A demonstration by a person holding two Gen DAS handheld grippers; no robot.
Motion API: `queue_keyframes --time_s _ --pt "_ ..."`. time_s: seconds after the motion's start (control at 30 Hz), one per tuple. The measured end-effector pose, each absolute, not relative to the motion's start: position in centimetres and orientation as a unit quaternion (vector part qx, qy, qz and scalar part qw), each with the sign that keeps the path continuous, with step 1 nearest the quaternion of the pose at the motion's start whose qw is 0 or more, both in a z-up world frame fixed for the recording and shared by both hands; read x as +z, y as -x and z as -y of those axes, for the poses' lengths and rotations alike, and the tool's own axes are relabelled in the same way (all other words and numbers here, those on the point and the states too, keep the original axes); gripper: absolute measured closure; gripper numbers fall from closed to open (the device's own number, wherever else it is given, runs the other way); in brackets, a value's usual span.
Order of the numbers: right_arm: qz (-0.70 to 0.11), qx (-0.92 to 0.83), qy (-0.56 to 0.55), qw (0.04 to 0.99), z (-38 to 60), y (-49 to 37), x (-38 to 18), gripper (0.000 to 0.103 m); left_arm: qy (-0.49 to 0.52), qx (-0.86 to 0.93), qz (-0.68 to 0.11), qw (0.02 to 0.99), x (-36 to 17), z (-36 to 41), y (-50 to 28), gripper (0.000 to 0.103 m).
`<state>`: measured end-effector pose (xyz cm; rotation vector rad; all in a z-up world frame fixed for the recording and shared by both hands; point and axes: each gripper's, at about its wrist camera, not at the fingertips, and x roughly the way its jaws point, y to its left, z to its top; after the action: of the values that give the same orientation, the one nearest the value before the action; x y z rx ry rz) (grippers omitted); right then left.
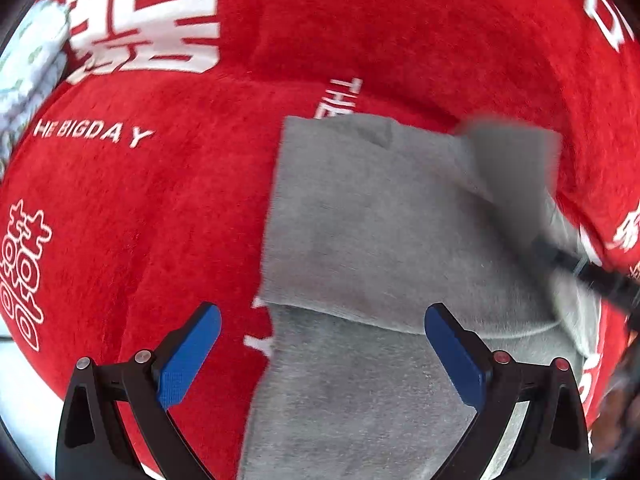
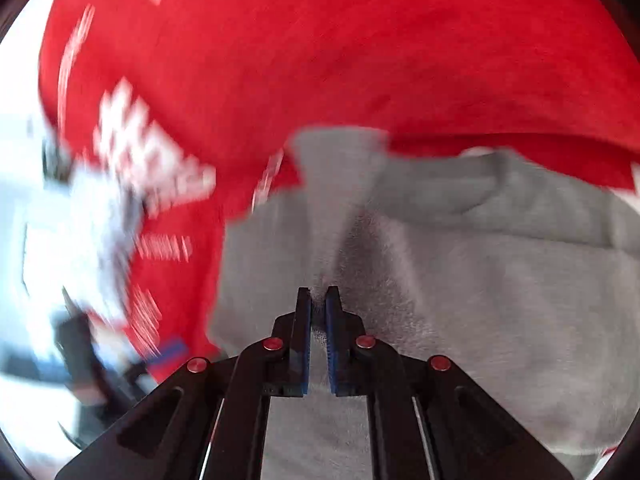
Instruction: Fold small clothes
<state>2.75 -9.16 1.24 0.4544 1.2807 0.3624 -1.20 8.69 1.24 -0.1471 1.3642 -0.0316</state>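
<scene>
Left wrist view: grey garment (image 1: 372, 240) lies on a red blanket (image 1: 160, 208) printed with white characters and the words "THE BIGDAY". One layer is folded over the rest, its folded edge running across just ahead of the left gripper (image 1: 322, 354). Left gripper jaws stand wide apart, blue pads (image 1: 188, 360) facing each other, holding nothing. Its left pad is over red blanket and its right pad over grey cloth, but whether either touches the fabric cannot be told.

At the garment's right side a flap of grey cloth is raised and blurred; a black gripper arm reaches in from the right edge of the view to meet it.

Right wrist view: right gripper (image 2: 319, 304) jaws are nearly together with a pinch of grey fabric between the blue pads. The cloth puckers into a dark crease directly ahead of the tips. The garment (image 2: 480, 300) fills the lower right of this view, with red blanket (image 2: 360, 60) beyond it and to the left. This view is heavily motion-blurred on the left; the white print there is unreadable. The pale area at the far left cannot be identified.
</scene>
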Motion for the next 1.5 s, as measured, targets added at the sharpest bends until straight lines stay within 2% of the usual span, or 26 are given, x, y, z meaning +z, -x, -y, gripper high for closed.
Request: queue_keyframes --time_s 0.1,0.2,0.23,0.27,0.3,0.43,0.6,0.67,0.7,0.73,0.8,0.83,0.87,0.9,1.07,1.27,1.3,1.33,1.37,1.4,1.43,1.47,1.5 --pt "-0.629 0.188 -0.155 0.738 5.6 -2.0 -0.8 0.092 0.079 -0.022 -0.63 0.772 1.2 -9.3 1.0 0.001" --pt "-0.664 0.175 -0.137 0.714 6.0 -0.3 -2.8 0.079 0.082 -0.041 -0.632 0.769 1.0 -8.9 0.7 0.001" --pt "-0.66 0.175 -0.153 0.714 7.3 0.9 -2.6 0.066 0.084 -0.048 -0.633 0.768 0.9 -8.5 0.6 0.001" --pt "-0.657 0.175 -0.165 0.714 7.9 1.3 -2.3 0.049 0.085 -0.058 -0.634 0.766 0.8 -8.0 0.4 0.001" --pt "-0.654 0.173 -0.176 0.715 8.6 1.8 -2.0 0.043 0.088 -0.069 -0.636 0.764 0.7 -7.4 0.2 0.001" --pt "-0.652 0.136 -0.245 0.705 13.1 4.3 -1.8 0.041 0.107 -0.105 -0.651 0.744 -0.6 -5.2 -1.1 0.001" --pt "-0.631 0.036 -0.383 0.674 22.5 10.1 -2.7 0.041 0.131 -0.113 -0.661 0.73 -2.0 -3.4 -2.7 0.003" --pt "-0.601 -0.011 -0.443 0.665 26.0 12.4 -3.3 0.041 0.136 -0.111 -0.658 0.732 -1.9 -3.2 -3.0 0.025" --pt "-0.587 -0.029 -0.467 0.661 27.1 13.2 -3.5 0.041 0.141 -0.114 -0.659 0.73 -2.0 -3.1 -3.2 0.043" --pt "-0.568 -0.046 -0.495 0.656 28.3 13.9 -3.8 0.041 0.146 -0.117 -0.659 0.728 -2.0 -3.1 -3.3 0.067" --pt "-0.531 -0.068 -0.544 0.646 30.2 14.8 -4.4 0.042 0.155 -0.133 -0.663 0.721 -2.1 -2.9 -3.5 0.094" --pt "-0.521 -0.077 -0.557 0.642 30.8 14.9 -4.7 0.055 0.153 -0.135 -0.661 0.722 -1.9 -2.8 -3.4 0.094" --pt "-0.52 -0.085 -0.555 0.644 31.3 14.7 -4.7 0.094 0.15 -0.139 -0.657 0.726 -1.5 -2.8 -3.3 0.094" --pt "-0.524 -0.084 -0.547 0.647 31.4 14.3 -4.5 0.096 0.146 -0.145 -0.652 0.73 -1.0 -2.8 -2.9 0.094" --pt "-0.536 -0.063 -0.468 0.7 33.2 13.3 -2.2 0.096 0.129 -0.156 -0.655 0.728 -1.0 -2.2 -1.0 0.094" --pt "-0.568 -0.054 -0.44 0.694 34.7 14.0 -4.2 0.096 0.118 -0.126 -0.659 0.732 -1.7 -3.0 0.4 0.094" --pt "-0.568 -0.051 -0.44 0.694 34.8 14.0 -4.1 0.095 0.11 -0.118 -0.659 0.735 -1.5 -3.2 0.4 0.088" --pt "-0.574 -0.046 -0.44 0.689 34.9 14.2 -3.9 0.091 0.097 -0.106 -0.658 0.739 -1.2 -3.5 0.4 0.07" --pt "-0.58 -0.043 -0.436 0.687 34.8 14.3 -3.7 0.083 0.075 -0.083 -0.655 0.747 -0.8 -3.8 0.4 0.057" --pt "-0.587 -0.043 -0.429 0.686 34.4 14.3 -3.5 0.078 0.059 -0.066 -0.649 0.756 -0.3 -4.1 0.4 0.031" --pt "-0.595 -0.039 -0.42 0.684 34.0 14.5 -3.3 0.069 0.049 -0.054 -0.639 0.766 0.3 -4.4 0.4 0.025" --pt "-0.611 -0.032 -0.402 0.681 33.4 14.8 -2.8 0.062 0.044 -0.05 -0.633 0.771 0.7 -4.7 0.4 0.025" --pt "-0.617 -0.03 -0.389 0.684 32.8 14.8 -2.4 0.061 0.04 -0.051 -0.633 0.772 1.2 -4.9 0.3 0.025"
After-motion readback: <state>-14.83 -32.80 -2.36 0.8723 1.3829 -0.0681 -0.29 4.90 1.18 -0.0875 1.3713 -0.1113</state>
